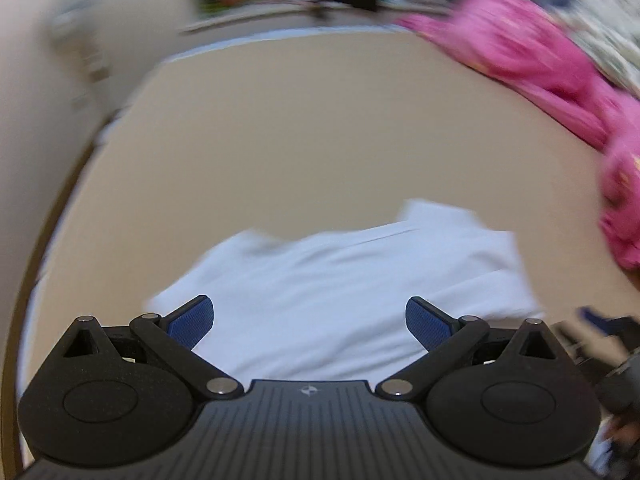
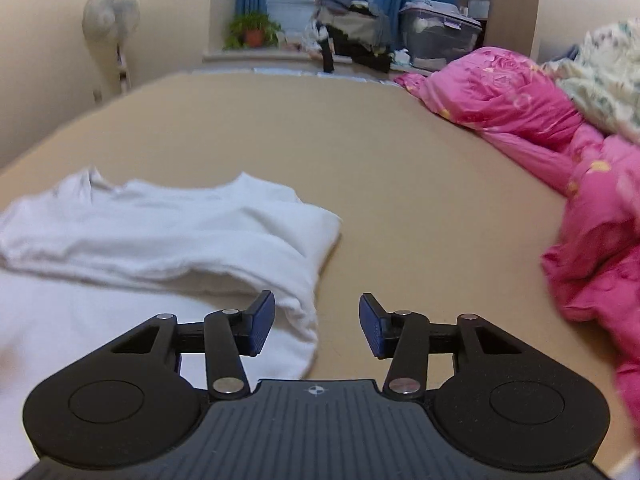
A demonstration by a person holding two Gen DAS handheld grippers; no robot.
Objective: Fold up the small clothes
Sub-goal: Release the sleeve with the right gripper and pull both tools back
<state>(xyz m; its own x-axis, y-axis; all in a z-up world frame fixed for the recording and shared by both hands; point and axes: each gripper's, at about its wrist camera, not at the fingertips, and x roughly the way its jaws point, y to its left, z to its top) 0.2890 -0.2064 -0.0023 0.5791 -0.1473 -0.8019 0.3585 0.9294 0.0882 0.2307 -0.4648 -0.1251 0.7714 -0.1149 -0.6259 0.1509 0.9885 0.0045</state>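
A white garment (image 1: 344, 280) lies partly folded on the tan bed surface (image 1: 300, 128), blurred in the left wrist view. My left gripper (image 1: 310, 326) hangs above it, pointing steeply down, jaws wide open with nothing between the blue pads. In the right wrist view the same white garment (image 2: 168, 240) lies at the left, one layer folded over another. My right gripper (image 2: 317, 330) is open above the garment's right edge, its left pad (image 2: 262, 326) over the cloth and its right pad (image 2: 370, 332) over bare bed; no cloth is pinched.
A pink quilt (image 2: 560, 152) is heaped along the right side of the bed (image 2: 360, 140), with a pale floral blanket (image 2: 604, 76) behind it. A standing fan (image 2: 112, 20), a potted plant (image 2: 252, 32), piled clothes and a storage box (image 2: 440, 36) stand beyond the far edge.
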